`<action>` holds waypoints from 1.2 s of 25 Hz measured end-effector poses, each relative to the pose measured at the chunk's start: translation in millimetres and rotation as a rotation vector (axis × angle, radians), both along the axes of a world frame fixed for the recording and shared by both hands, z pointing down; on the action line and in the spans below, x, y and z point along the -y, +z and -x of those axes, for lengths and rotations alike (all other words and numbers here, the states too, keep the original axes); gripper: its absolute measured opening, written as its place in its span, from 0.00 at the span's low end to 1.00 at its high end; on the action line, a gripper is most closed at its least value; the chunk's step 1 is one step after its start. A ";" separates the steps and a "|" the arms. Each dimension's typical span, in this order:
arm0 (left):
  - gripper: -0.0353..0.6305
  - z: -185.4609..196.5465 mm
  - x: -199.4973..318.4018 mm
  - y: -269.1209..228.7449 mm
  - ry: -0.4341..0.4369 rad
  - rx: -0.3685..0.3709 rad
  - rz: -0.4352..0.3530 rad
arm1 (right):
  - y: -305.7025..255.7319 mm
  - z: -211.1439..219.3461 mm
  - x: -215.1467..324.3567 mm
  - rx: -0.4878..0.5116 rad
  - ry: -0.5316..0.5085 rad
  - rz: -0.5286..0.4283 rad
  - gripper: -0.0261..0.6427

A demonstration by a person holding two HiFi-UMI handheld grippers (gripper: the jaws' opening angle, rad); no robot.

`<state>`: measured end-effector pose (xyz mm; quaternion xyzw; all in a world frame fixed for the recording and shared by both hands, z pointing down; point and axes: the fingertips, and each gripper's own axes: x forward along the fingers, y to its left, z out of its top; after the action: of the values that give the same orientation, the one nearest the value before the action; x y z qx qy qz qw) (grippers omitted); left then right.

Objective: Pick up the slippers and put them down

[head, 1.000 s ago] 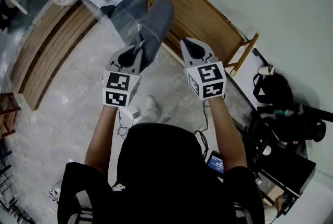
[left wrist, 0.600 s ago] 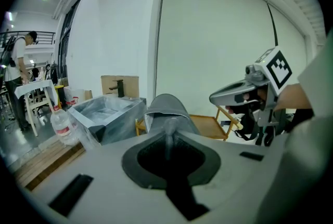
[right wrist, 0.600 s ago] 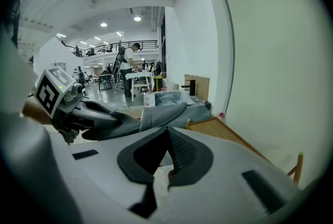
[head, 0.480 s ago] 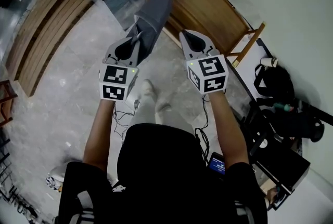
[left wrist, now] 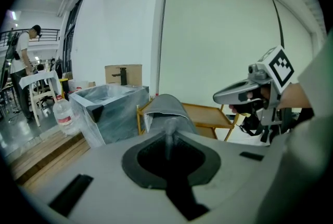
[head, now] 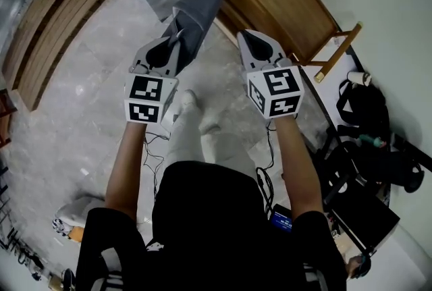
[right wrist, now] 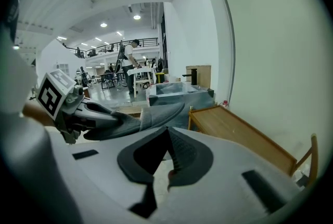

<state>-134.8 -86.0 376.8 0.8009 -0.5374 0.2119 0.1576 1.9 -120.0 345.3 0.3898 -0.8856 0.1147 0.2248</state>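
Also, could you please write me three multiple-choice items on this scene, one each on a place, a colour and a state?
1. Where is the slipper?
A. lying on the floor
B. held in the left gripper
C. lying on the wooden bench

2. What colour is the slipper?
A. red
B. yellow
C. grey

3. What state is the right gripper in?
A. empty
B. closed on a slipper
C. wide open around a slipper

Answers:
1. B: the left gripper's jaws are clamped on the slipper's edge and hold it in the air.
2. C: its fabric is grey all over in every view.
3. A: the right gripper view shows its jaws meeting at the tips with nothing between them.
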 end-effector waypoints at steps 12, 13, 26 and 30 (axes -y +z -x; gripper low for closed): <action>0.09 -10.7 14.3 126.4 -0.003 -0.018 0.003 | 117.7 -0.5 -0.1 -0.022 -0.028 -0.010 0.03; 0.09 -12.2 12.7 135.7 0.004 -0.019 0.012 | 127.2 0.1 -0.6 -0.020 -0.030 -0.009 0.03; 0.09 -6.1 19.5 251.4 -0.015 -0.022 -0.001 | 246.1 -0.7 9.3 0.002 -0.029 -0.019 0.03; 0.09 0.3 25.3 286.2 -0.027 -0.013 -0.032 | 283.1 0.8 13.7 0.010 -0.032 -0.029 0.03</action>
<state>-135.1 -111.3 663.1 0.7973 -0.5505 0.1960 0.1512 1.2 -133.7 628.4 0.3783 -0.8944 0.1004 0.2165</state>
